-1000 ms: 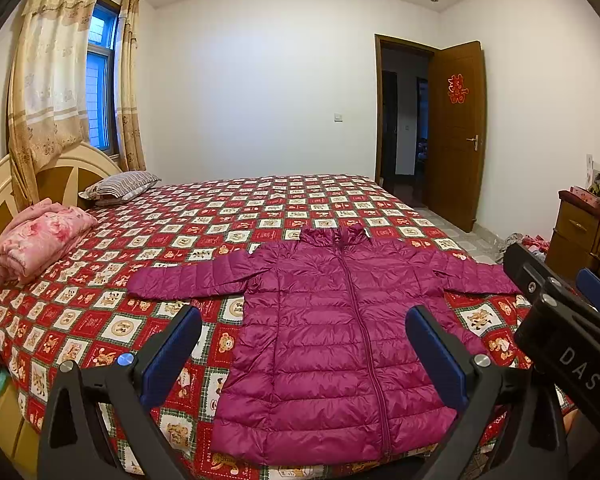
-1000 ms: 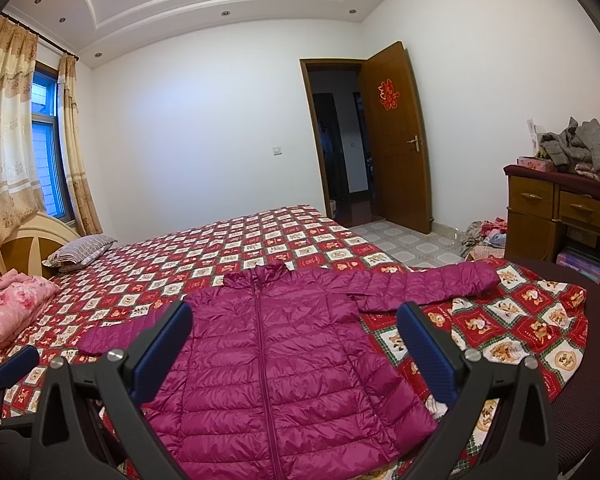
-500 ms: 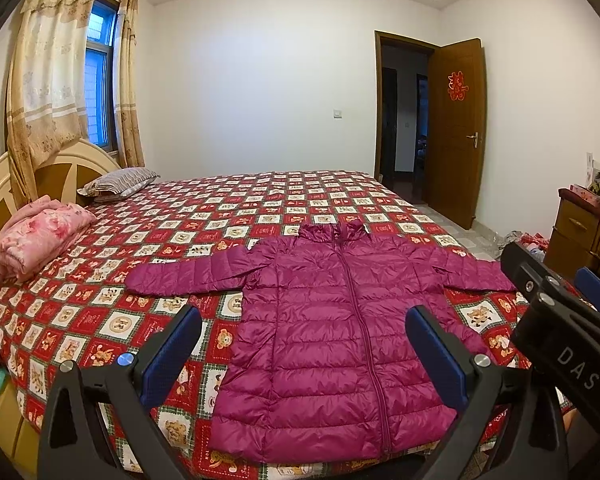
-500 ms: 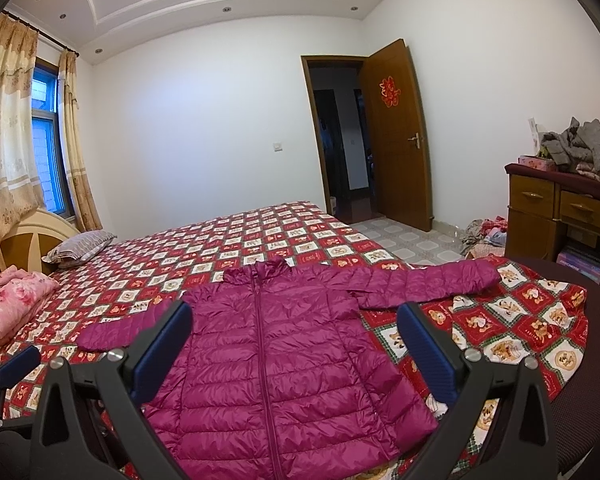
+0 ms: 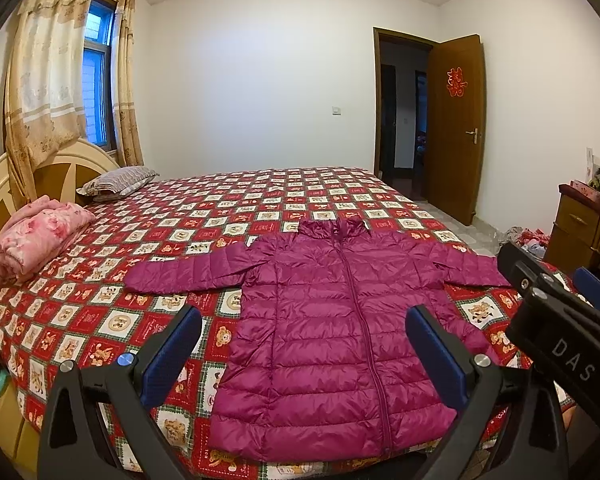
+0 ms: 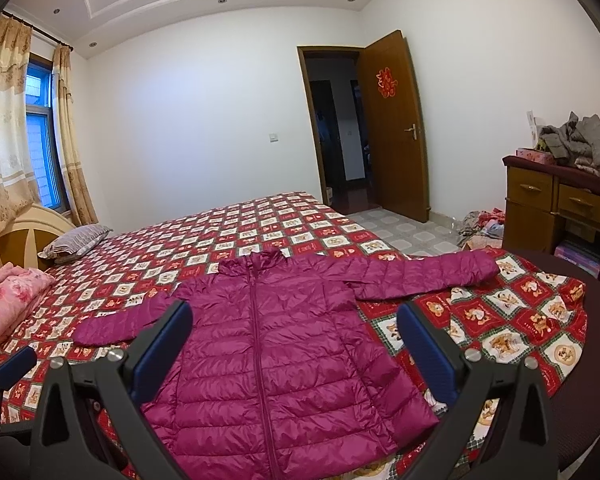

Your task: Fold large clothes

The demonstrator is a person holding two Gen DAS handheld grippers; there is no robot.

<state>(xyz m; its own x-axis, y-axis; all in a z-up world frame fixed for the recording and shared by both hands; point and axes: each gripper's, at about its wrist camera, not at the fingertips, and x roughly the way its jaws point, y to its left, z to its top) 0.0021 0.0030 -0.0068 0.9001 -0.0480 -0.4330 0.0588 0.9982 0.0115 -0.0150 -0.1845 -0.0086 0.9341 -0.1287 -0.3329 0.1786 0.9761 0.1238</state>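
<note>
Jacket (image 5: pixel 332 332) lies flat, unmoved — both views tilted slightly upward; both grippers' jaws apart.

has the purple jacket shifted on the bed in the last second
No. The purple puffer jacket lies flat on the same checkered bedspread squares, sleeves spread; only the cameras drifted slightly.

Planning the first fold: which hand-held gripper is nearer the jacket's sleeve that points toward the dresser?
Right. The right hand-held gripper hovers open on that sleeve's side; the left, also open, hovers farther toward the opposite sleeve.
</note>
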